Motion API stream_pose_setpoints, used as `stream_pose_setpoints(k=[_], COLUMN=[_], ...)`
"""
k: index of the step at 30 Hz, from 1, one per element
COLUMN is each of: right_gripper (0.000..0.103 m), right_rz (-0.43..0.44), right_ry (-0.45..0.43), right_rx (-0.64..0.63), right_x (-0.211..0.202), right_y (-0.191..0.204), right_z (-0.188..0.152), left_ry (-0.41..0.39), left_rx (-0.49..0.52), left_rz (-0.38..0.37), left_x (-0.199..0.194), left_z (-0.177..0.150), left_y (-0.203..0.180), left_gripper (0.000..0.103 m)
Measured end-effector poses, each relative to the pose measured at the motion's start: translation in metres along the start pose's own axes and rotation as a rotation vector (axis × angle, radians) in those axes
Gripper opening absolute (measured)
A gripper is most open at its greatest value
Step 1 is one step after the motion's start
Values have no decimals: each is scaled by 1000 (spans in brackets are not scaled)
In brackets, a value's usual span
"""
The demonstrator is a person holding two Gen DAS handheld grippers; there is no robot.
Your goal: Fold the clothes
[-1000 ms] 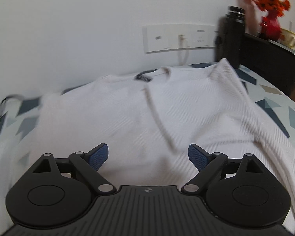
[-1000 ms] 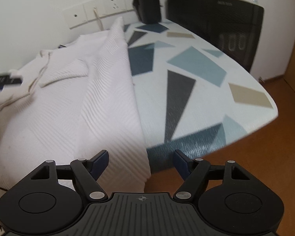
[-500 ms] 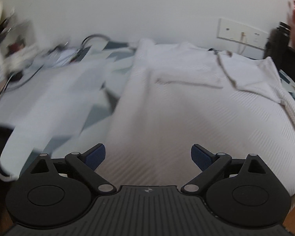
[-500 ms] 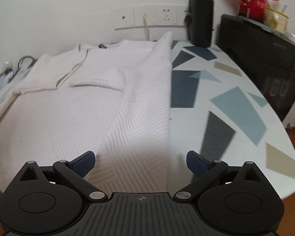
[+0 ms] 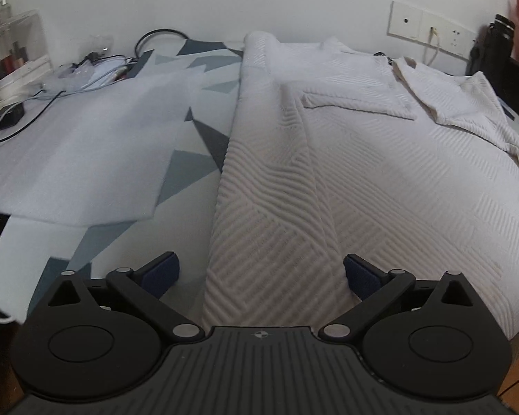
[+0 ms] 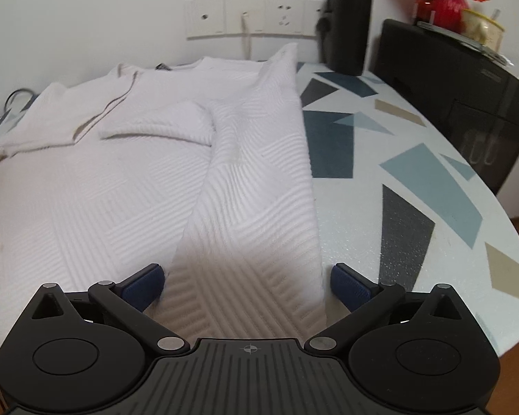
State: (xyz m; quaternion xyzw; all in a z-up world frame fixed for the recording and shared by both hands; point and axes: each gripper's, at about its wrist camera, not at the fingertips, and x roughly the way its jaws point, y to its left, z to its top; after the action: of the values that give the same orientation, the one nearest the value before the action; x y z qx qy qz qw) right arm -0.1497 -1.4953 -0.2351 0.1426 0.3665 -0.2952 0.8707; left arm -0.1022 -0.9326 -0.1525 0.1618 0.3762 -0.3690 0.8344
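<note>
A white textured sweater [image 5: 380,173] lies flat on the patterned table, its sides folded inward and its sleeves laid across the chest. My left gripper [image 5: 261,273] hovers open over the sweater's near left hem corner, with the folded left edge between its blue pads. In the right wrist view the same sweater [image 6: 138,180] fills the left half. My right gripper [image 6: 247,283] stands open over the near right hem corner, its fingers straddling the folded right edge. Neither gripper holds any cloth.
The table [image 6: 415,180] has a geometric blue, grey and tan cloth. A black bottle [image 6: 349,17], a black cabinet [image 6: 467,93] and a red vase of flowers [image 6: 449,3] stand at the back right. Cables [image 5: 86,65] and a clear box [image 5: 14,52] lie at the far left.
The left view has swung left and pulled back to the sweater's left hem edge. The right gripper has opened wider and shifted onto the right hem edge.
</note>
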Motion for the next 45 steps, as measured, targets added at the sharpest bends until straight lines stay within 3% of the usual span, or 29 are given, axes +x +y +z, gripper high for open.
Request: stream_pose_setpoints(k=[21,27,40,45], right_gripper=[102,102,102,102], right_rz=[-76,-85,-95,-76], right_ry=[-78,-102,-131,-131], right_rx=[73,74,85,68], right_x=[-4,-5,-6,-5], right_y=[8,10,11,9], right_z=[-12,-17,-21,-20], left_ry=[-21,-24,-95,-116], left_rx=[11,-27,-24,11], left_rz=[-14,25,36,0], left_x=[2,0,-1,1], left_z=[0,-3,-12,-14], left_y=[3,0,0,4], left_gripper=[103,103,103,103])
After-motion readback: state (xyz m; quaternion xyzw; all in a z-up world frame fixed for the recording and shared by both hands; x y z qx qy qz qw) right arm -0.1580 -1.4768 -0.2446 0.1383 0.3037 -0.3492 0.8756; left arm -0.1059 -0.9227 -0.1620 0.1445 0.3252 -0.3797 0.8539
